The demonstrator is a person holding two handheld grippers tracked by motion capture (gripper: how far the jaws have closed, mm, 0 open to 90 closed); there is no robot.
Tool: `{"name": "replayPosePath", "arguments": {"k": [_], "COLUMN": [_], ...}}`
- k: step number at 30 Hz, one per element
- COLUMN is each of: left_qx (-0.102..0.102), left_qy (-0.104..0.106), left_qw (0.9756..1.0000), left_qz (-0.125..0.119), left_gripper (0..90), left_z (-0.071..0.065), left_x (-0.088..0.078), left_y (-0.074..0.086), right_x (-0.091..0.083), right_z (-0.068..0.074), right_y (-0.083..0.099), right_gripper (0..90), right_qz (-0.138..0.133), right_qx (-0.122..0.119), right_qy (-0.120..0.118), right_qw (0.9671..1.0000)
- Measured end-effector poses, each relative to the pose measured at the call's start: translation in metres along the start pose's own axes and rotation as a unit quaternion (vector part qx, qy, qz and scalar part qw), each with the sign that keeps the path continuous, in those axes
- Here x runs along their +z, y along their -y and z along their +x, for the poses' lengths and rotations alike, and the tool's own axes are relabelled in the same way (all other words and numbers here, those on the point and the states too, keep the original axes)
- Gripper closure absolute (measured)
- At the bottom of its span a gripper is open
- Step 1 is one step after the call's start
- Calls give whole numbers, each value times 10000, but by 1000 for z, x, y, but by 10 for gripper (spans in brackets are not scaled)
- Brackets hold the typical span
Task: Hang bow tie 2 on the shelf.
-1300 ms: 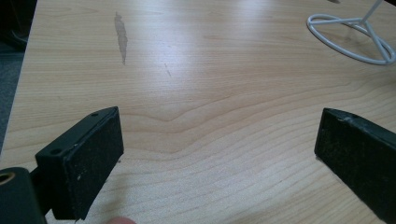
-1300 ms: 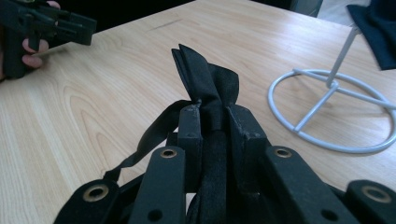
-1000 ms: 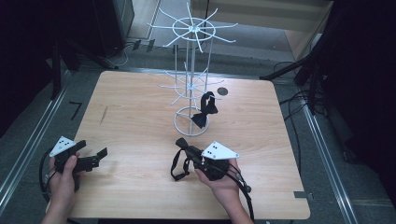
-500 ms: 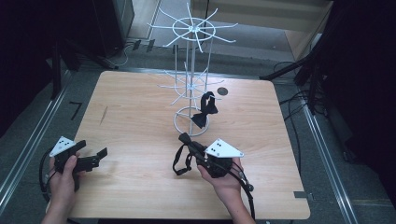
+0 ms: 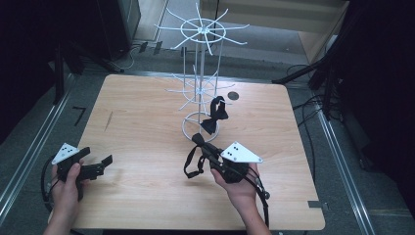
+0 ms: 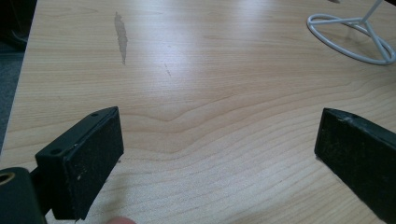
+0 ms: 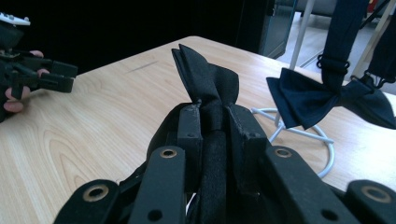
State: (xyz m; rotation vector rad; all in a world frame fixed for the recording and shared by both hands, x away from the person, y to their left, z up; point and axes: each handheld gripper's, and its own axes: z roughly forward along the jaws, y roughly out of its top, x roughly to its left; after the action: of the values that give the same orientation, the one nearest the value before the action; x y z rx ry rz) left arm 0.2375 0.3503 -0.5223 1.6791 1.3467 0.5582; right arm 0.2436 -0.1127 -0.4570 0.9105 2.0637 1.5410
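A white wire display stand (image 5: 199, 73) rises at the table's back middle, its ring base (image 6: 351, 35) on the wood. One black bow tie (image 5: 214, 116) (image 7: 322, 95) hangs by its strap from a lower arm. My right gripper (image 5: 200, 144) (image 7: 212, 116) is shut on a second black bow tie (image 7: 205, 79), whose strap (image 5: 192, 164) dangles in a loop above the table, just in front of the stand's base. At the front left my left gripper (image 5: 100, 164) (image 6: 219, 154) stands open over bare wood, nothing between its pads.
The wooden table (image 5: 147, 127) has a grey scuff (image 6: 121, 37) at its left and a dark round hole (image 5: 233, 96) behind the stand. Dark floor, cables and metal rails surround the table. In the right gripper view the left hand (image 7: 18, 88) shows far off.
My right gripper has moved forward and up toward the stand's base, carrying its bow tie. The left gripper has stayed put.
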Motion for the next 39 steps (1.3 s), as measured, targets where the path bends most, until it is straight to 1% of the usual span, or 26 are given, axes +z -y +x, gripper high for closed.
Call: {"name": "replayPosePath", "arguments": {"k": [5, 10, 21, 39], "left_qx": [-3, 5, 5, 2], "left_qy": [-2, -6, -5, 8], "left_qw": [10000, 10000, 10000, 10000], "left_qz": [-4, -8, -10, -8], "left_gripper": [16, 16, 16, 16], "left_z": [0, 0, 0, 0], "left_x": [0, 0, 0, 0], "left_y": [0, 0, 0, 0], "right_x": [-3, -5, -8, -11], "right_z": [-2, -2, -5, -6], "right_y": [-5, -8, -21, -37], "right_gripper": [768, 768, 768, 768], "right_qz": [-117, -177, -360, -538], "right_qx": [9, 37, -3, -64], "right_qy": [51, 64, 114, 155], "right_qw": [9999, 9998, 9993, 9984]}}
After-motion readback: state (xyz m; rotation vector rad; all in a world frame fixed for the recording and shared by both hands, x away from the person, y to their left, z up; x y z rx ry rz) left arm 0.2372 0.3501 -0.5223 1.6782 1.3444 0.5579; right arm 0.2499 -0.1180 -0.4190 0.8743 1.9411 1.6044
